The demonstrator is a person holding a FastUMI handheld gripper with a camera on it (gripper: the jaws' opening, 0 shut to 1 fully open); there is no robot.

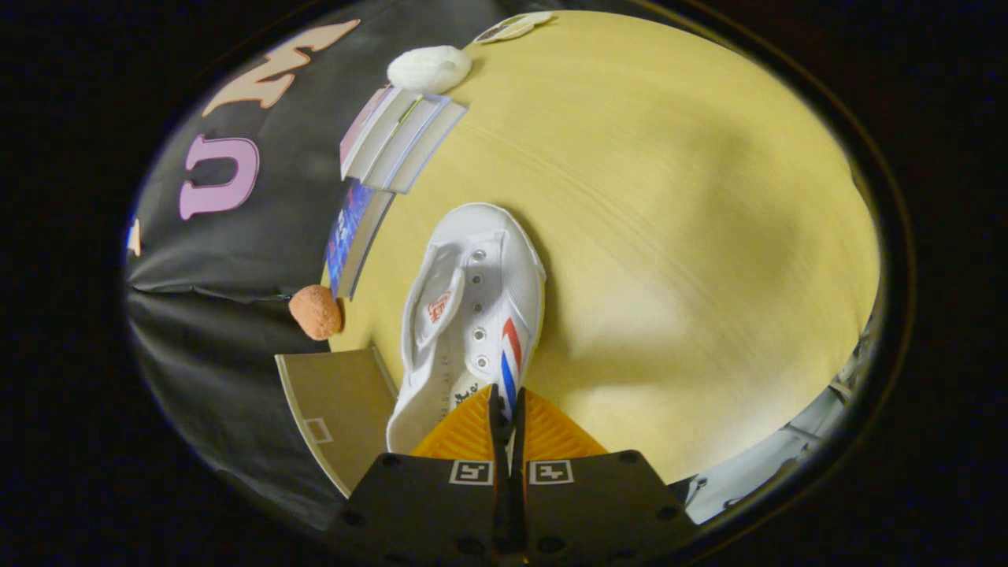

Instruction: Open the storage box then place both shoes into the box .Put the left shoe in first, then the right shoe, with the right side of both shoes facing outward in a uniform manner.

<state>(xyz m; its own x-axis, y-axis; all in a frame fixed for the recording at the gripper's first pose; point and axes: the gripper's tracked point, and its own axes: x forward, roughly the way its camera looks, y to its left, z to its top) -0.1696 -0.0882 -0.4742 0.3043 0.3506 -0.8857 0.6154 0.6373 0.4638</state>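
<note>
A white canvas sneaker [472,315] with red and blue stripes on its side is held in the tool [506,409], toe pointing away over the tabletop [669,236]. The tool's two fingers [465,433] are pressed together on the shoe's side wall near the heel, one finger inside the opening and the other outside against the striped side, with almost no gap between them. The shoe has metal eyelets, no laces visible, and its tongue is folded up to show a red printed mark.

The tabletop is pale yellow wood and lies beyond and beside the shoe. Just beside the shoe's heel, near the fingers, is a flat brown cardboard panel [339,402], probably part of the storage box. Beyond it, at the tabletop's edge by the black cloth wall, sits a rough orange ball [316,312]. Further on, a few books [398,138] lie in a loose stack, with a blue-covered book [354,236] next to them. Past the books rests a white rounded lump [429,68], and further still a small flat oval object [516,26].
</note>
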